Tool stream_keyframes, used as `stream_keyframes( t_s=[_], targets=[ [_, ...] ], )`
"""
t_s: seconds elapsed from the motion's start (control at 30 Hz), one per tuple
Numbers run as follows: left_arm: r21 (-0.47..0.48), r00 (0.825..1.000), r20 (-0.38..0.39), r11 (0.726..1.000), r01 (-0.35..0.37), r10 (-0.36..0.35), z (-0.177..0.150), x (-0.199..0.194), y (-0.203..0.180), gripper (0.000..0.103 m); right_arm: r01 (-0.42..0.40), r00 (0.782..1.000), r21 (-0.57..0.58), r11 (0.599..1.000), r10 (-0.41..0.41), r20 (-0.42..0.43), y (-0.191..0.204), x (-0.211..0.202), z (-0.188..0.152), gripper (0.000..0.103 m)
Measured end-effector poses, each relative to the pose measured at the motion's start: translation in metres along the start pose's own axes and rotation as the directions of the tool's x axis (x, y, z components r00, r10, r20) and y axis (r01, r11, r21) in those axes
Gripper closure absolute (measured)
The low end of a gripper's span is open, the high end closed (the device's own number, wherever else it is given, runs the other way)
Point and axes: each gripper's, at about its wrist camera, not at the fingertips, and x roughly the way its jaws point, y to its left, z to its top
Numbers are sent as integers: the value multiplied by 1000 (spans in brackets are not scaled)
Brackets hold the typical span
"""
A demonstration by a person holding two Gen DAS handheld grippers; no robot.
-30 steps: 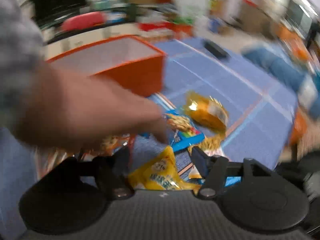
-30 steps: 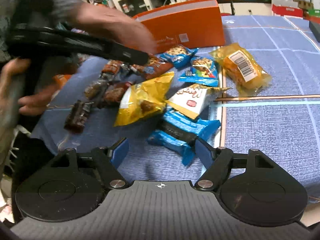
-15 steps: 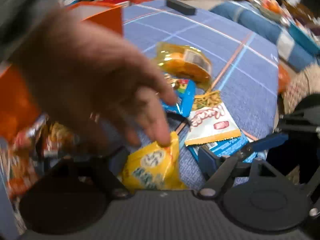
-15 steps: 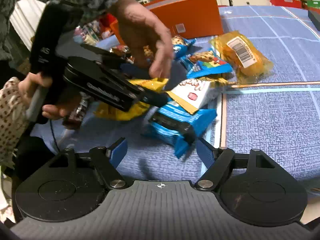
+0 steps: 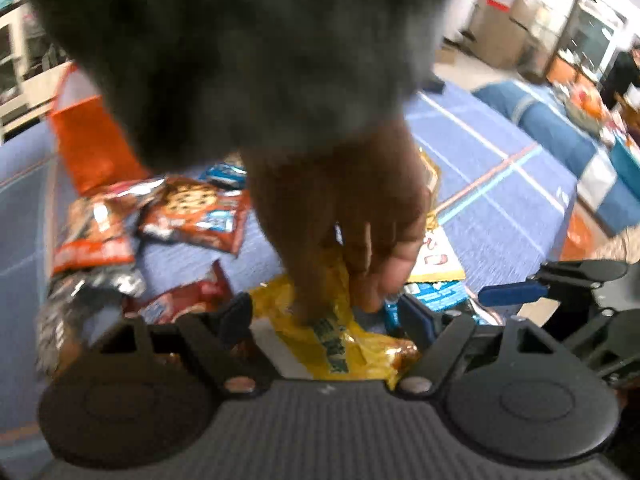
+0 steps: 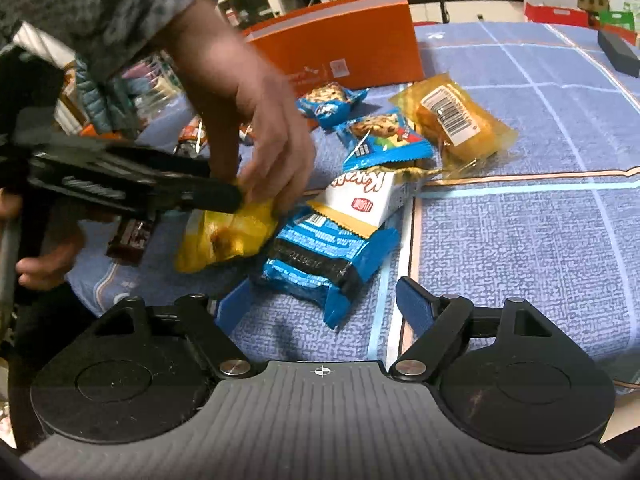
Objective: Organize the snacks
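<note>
The left gripper (image 5: 324, 312) stands with its dark fingers spread wide on either side of a crinkled yellow foil snack bag (image 5: 340, 340); its jaws have just been opening, the bag lies between them and the pads do not press on it. A bare hand (image 5: 348, 224) reaches down from above into that gap and pinches the top of the yellow bag with its fingertips. Seen from the right wrist camera, the same hand (image 6: 276, 140) grips the bag's upper edge just beside the left gripper's black finger (image 6: 200, 196), on a blue woven tablecloth (image 6: 520, 248). The right gripper (image 6: 320, 304) hovers low over the cloth with its blue-padded fingers apart and nothing held; its jaws too have just been opening, and the corner of a blue and black cookie packet (image 6: 324, 264) lies just ahead of them, untouched. On top of that packet rests a white and orange wrapper with red lettering (image 6: 360, 200). Beyond it lie a blue chocolate-chip cookie pouch (image 6: 384, 136), a second small blue cookie pouch (image 6: 328, 104) and a clear-wrapped yellow cake with a barcode label (image 6: 452, 128). An orange cardboard box (image 6: 340, 44) stands at the far edge of the pile. In the left wrist view, red cookie packets (image 5: 196, 212) lie to the left of the hand, blurred.
</note>
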Motion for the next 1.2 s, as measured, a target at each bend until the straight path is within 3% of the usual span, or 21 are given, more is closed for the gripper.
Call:
stream_keyframes(
  t_s=[0.23, 0.37, 0.47, 0.67, 0.8, 0.9, 0.97, 1.07, 1.2],
  targets=[
    [-169, 991, 54, 979, -114, 125, -40, -60, 16, 23, -4, 999, -41, 999, 5, 35, 11, -8, 5, 33],
    [-274, 965, 41, 932, -238, 259, -65, -91, 36, 21, -6, 999, -67, 998, 9, 45, 20, -11, 7, 33],
    [-291, 948, 23, 910, -296, 316, -78, -102, 46, 17, -39, 998, -78, 996, 42, 39, 26, -10, 9, 33],
    [-314, 935, -33, 885, -344, 352, -86, -80, 58, 17, -63, 997, -120, 991, 68, 34, 45, -2, 13, 33],
    [-276, 900, -56, 860, -430, 432, -79, -57, 62, 11, 18, 999, -130, 991, -12, 44, 40, -2, 14, 33],
    [-265, 884, -78, 846, -463, 460, -77, -43, 67, 10, 56, 998, -76, 996, -53, 39, 28, -3, 14, 31],
    [-263, 885, -93, 846, -463, 456, -78, -32, 69, 18, 53, 998, -52, 997, -52, 25, 24, 2, 15, 31],
    [-273, 892, -90, 850, -451, 444, -79, -25, 68, 18, 69, 998, -57, 996, -68, 10, 26, 16, 17, 30],
    [-288, 903, -69, 858, -426, 425, -79, -26, 63, 33, 104, 995, -56, 993, -103, 13, 30, 30, 18, 24]
  ],
)
